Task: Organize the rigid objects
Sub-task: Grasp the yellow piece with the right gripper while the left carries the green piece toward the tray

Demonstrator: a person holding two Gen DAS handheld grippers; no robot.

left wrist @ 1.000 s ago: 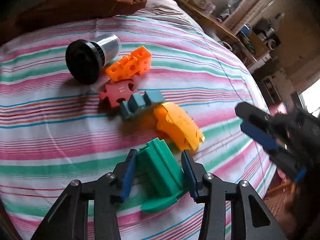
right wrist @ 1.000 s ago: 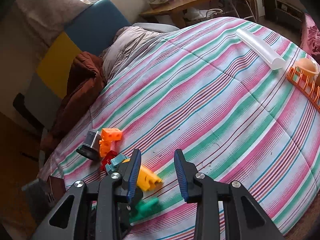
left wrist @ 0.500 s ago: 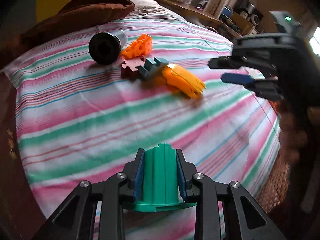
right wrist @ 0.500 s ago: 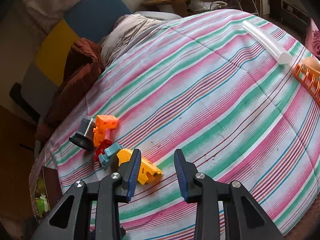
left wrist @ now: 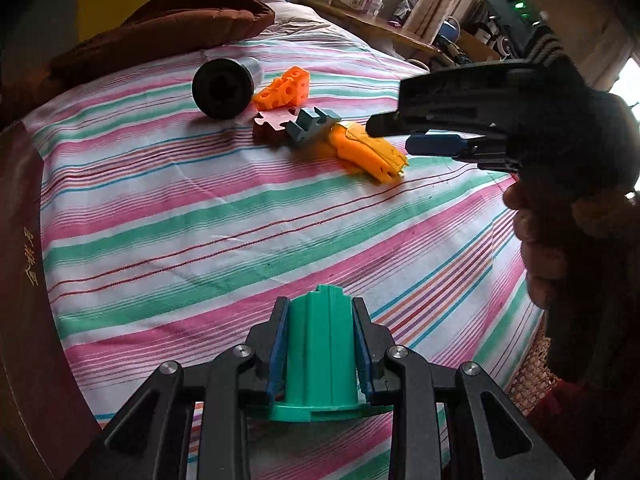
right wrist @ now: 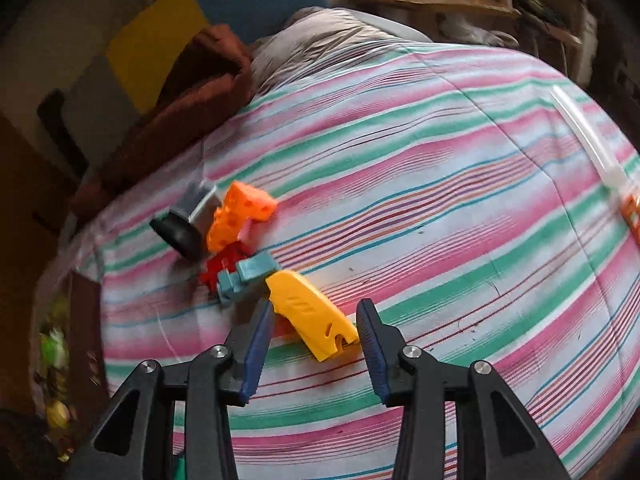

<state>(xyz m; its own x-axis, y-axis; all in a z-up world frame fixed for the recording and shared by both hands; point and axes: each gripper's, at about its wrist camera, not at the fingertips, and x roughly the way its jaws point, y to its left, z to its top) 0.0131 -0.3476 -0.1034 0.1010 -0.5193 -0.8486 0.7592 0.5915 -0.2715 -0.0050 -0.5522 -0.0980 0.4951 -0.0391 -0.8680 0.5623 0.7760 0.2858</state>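
Observation:
My left gripper is shut on a green plastic piece and holds it above the striped bedspread. My right gripper is open, its fingers on either side of a yellow plastic piece, just above it; it also shows in the left wrist view over that piece. Beyond lie a grey-blue piece, a red puzzle piece, an orange block and a black-and-silver cylinder.
A brown blanket lies at the bed's far edge. A dark red box stands at the left. A clear tube and an orange rack are at the far right. A wooden desk stands behind.
My left gripper closed on the green piece and lifted it back from the pile. My right gripper moved down towards the yellow piece and now straddles it.

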